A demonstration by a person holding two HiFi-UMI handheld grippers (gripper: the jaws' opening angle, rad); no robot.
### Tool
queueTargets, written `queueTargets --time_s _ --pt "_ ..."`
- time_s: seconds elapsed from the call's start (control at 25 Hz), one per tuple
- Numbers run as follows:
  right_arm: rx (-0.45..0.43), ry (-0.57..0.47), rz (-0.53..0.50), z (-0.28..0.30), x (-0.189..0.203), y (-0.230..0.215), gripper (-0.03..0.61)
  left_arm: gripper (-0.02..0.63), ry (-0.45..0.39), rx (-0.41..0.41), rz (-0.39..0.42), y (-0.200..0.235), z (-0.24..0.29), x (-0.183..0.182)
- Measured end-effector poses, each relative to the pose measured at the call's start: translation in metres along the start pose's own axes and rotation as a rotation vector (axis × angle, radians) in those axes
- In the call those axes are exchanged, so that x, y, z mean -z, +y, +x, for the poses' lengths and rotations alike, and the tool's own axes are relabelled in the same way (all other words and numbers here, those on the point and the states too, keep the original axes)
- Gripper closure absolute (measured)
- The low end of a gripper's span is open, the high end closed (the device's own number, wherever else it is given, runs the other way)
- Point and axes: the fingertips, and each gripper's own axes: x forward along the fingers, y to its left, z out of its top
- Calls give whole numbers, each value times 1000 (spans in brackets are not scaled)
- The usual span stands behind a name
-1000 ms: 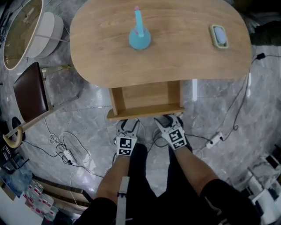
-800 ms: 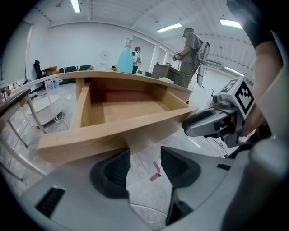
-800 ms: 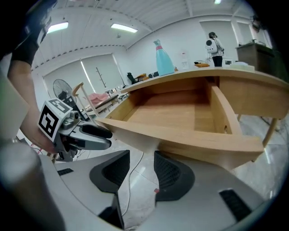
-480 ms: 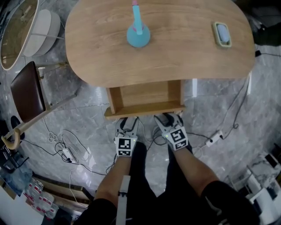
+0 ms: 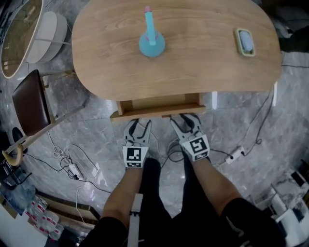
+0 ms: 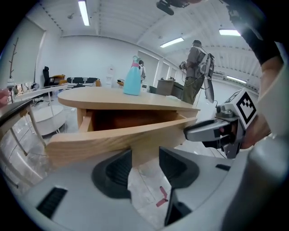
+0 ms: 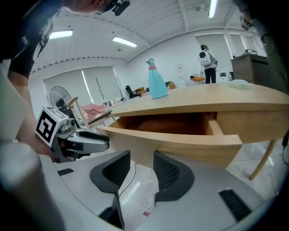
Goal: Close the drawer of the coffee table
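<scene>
We see an oval wooden coffee table [image 5: 193, 72] on a grey marble floor [image 5: 96, 135]. On it, a blue spray bottle [image 5: 151, 43] stands upright; a small pale tray [image 5: 245, 41] lies well apart, rightward.

Bright, even light from ceiling strips [image 6: 83, 12] at 11 o'clock; both gripper views fisheye hard, black corners, near foreground kinda soft.

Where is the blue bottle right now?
In the head view, the blue bottle stands upright on the coffee table, slightly left of centre, beyond the part-open drawer and well left of the small green tray.
</scene>
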Motion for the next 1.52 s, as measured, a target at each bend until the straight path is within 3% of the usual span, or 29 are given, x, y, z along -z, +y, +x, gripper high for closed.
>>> queueTargets --time_s 0.24,0.88,1.52 --pt "-2 -28 -13 19 -19 -14 417 426 -9 4 22 16 16 -16" --pt "-26 -83 -79 52 -54 -47 419 440 -84 -82 26 52 53 -54" --pt "-33 -166 -101 65 -75 -63 433 453 -116 -114 26 68 70 -67"
